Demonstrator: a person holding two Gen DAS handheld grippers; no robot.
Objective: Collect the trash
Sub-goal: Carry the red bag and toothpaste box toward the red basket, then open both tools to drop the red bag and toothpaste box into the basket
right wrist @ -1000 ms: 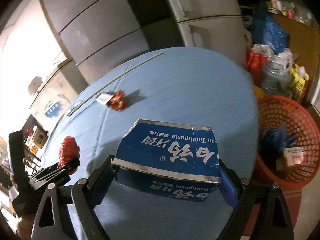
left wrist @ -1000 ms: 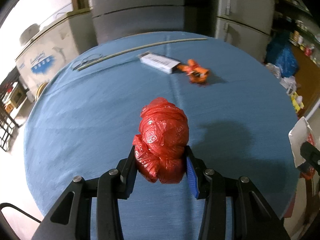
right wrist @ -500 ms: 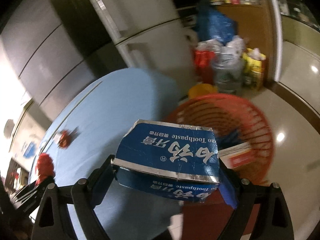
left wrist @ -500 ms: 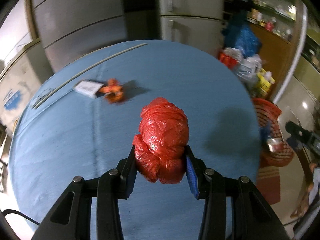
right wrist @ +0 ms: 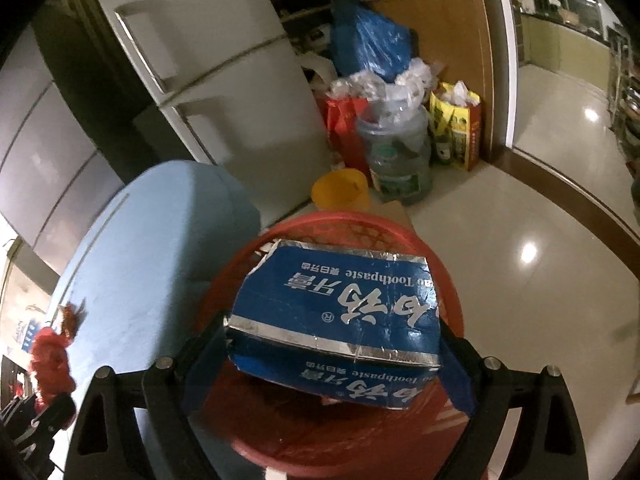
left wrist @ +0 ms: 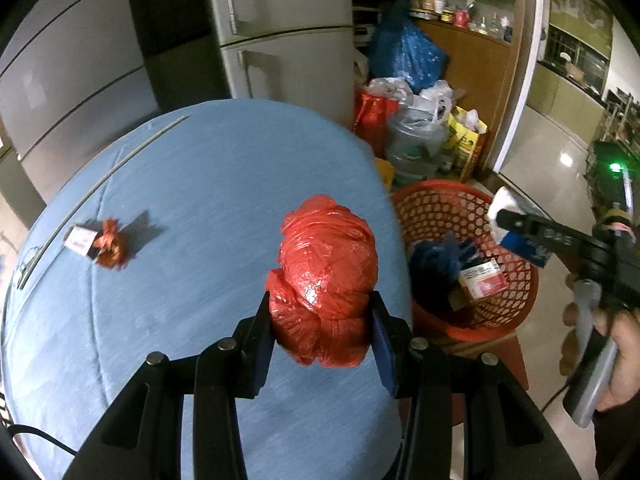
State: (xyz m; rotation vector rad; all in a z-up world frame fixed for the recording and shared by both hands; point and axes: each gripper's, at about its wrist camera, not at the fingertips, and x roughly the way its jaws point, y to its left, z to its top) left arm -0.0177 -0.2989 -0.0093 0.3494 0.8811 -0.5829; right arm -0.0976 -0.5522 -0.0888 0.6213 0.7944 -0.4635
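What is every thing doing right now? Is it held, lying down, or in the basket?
red plastic bag: held in left gripper, above table
toothpaste box: held in right gripper, over red basket
small orange wrapper: lying on table
small red-and-white box: in basket

Hidden and indistinct regions. The toothpaste box [right wrist: 336, 320] covers most of the red basket [right wrist: 444, 276], so the basket's contents cannot be seen from the right wrist view (its near rim runs off the bottom edge). From the left wrist view, the red bag [left wrist: 326, 280] hides the table [left wrist: 180, 200] behind it, and print on the small carton [left wrist: 482, 278] in the basket is too small to read. The white card [left wrist: 80, 239] beside the orange wrapper [left wrist: 111, 244] is blurred. Shelf items [left wrist: 448, 4] are indistinct.
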